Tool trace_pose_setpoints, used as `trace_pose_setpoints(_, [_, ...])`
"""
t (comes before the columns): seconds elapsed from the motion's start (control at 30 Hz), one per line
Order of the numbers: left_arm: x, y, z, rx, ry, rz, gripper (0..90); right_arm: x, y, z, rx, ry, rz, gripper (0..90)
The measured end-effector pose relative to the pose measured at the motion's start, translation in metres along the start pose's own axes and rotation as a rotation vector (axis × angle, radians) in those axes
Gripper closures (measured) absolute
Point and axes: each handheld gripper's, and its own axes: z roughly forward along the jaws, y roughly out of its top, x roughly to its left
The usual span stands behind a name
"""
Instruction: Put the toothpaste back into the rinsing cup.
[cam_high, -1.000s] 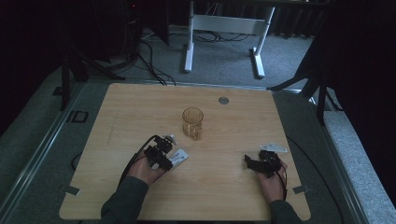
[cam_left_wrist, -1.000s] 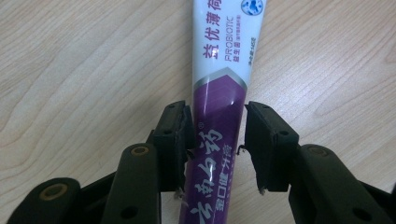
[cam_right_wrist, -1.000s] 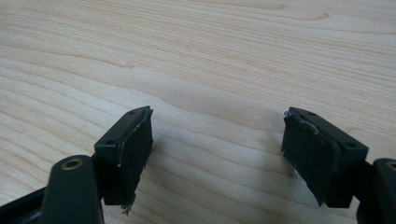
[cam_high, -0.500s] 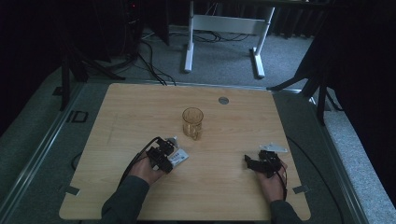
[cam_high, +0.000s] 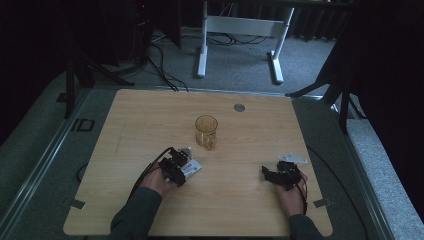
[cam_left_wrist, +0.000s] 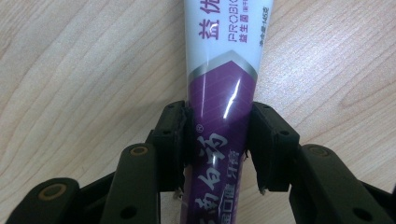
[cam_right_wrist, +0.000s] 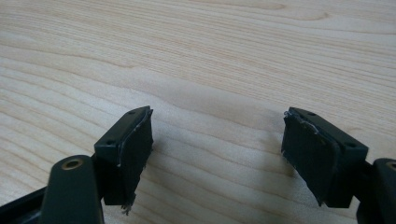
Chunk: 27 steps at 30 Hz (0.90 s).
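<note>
Bench: a pale wooden bench (cam_high: 150, 120) with rounded corners, grain running across it, under dim light. A small round grey disc (cam_high: 239, 107) sits near its far edge, at about 1 o'clock from the middle.
Room: grey carpet around the bench, a white frame with two legs (cam_high: 240, 40) beyond the far edge, and dark cables (cam_high: 165, 60) trailing over the floor at 11 o'clock.
Glass mug: an amber glass mug (cam_high: 206, 132) stands upright near the middle of the bench.
Left claw: the left claw (cam_high: 181, 168) lies at 7 o'clock from the mug. Its jaws have just opened a little and sit on either side of a toothpaste tube (cam_left_wrist: 219, 93); the left pad touches the tube, and the right pad looks just clear of it.
Tube: it lies flat on the bench between those jaws, pointing away from the hand.
Right claw: the right claw (cam_high: 268, 175) rests at 4 o'clock from the mug, jaws spread wide with bare wood between them (cam_right_wrist: 217, 140).
High view: gives both sleeved forearms, the mug and the room.
Left claw view: gives the tube's purple lower half, white upper half and printed lettering, unreadable from above.
</note>
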Motion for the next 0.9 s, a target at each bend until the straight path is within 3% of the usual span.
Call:
trace_pose_setpoints(0.17, [0.0011,0.002,0.0016,0.012,-0.011,-0.01,58.1,0.0,0.0,0.0,0.0,0.0,0.0,24.4])
trace_pose_setpoints(0.47, [-0.0009,0.0038,0.0023,0.024,0.009,0.001,59.8,0.0,0.0,0.0,0.0,0.001,0.0,24.4])
trace_pose_setpoints(0.9, [-0.0008,0.0027,0.0018,0.015,0.009,0.001,64.0,0.0,0.0,0.0,0.0,0.0,0.0,24.4])
